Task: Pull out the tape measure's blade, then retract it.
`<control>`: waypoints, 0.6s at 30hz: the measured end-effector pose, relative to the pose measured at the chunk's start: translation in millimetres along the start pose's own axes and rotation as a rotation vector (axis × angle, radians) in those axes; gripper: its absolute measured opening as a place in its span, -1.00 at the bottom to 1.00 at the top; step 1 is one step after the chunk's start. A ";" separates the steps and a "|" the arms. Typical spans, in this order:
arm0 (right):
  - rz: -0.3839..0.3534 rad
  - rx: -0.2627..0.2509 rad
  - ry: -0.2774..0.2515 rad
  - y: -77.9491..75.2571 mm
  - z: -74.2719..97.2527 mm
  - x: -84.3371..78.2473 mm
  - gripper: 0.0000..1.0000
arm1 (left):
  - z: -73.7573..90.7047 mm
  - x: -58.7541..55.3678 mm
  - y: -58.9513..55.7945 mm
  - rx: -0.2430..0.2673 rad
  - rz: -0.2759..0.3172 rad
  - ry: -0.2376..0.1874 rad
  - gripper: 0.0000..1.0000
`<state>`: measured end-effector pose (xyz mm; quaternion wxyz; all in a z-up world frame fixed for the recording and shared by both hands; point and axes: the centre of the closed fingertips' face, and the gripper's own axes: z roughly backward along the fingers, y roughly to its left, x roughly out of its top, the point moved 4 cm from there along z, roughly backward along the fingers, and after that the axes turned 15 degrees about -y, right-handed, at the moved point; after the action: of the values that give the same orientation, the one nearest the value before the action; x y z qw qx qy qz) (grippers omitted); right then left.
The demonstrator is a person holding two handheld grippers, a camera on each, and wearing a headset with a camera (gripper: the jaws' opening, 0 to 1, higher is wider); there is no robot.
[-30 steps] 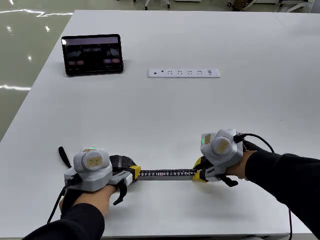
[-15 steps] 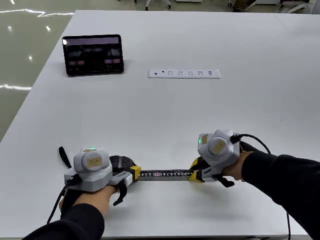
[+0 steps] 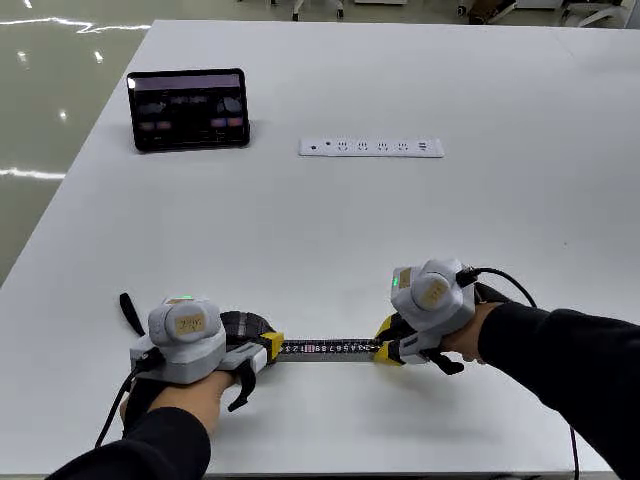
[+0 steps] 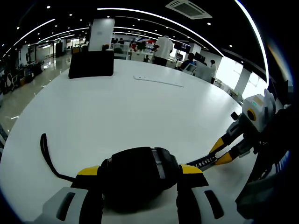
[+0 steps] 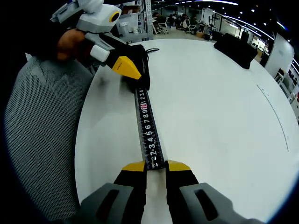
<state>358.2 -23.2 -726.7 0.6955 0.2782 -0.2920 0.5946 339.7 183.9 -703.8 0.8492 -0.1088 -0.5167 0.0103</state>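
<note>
Head view: the black rounded tape measure case [image 3: 243,326] sits clamped between the jaws of the left gripper [image 3: 258,356]. The right gripper [image 3: 385,351], pinched shut on the tip of the dark numbered steel blade [image 3: 330,347], has come closer to the case over the last second. Less blade is exposed. Judgement: pull-out done, retraction under way.

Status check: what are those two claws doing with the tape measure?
Left claw shut on tape measure. Right claw shut on blade, partly pulled out. Tablet, power strip well clear.
</note>
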 end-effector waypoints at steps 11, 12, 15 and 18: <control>0.010 0.001 -0.019 0.1 -4.9 4.3 -0.79 | 0.3 -0.1 0.1 -0.002 0.003 0.001 0.19; 0.009 0.001 -0.019 0.4 -5.5 4.9 -0.79 | 0.4 0.1 0.1 -0.003 0.003 0.000 0.19; 0.009 0.003 -0.021 0.7 -6.5 6.5 -0.79 | 0.4 0.1 0.0 -0.004 0.004 0.000 0.19; 0.006 0.002 -0.024 0.7 -7.5 7.6 -0.79 | 0.6 0.2 -0.3 -0.004 0.004 -0.001 0.19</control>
<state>359.0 -12.6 -726.1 0.6897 0.2853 -0.3007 0.5937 339.3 183.7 -703.3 0.8487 -0.1115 -0.5168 0.0108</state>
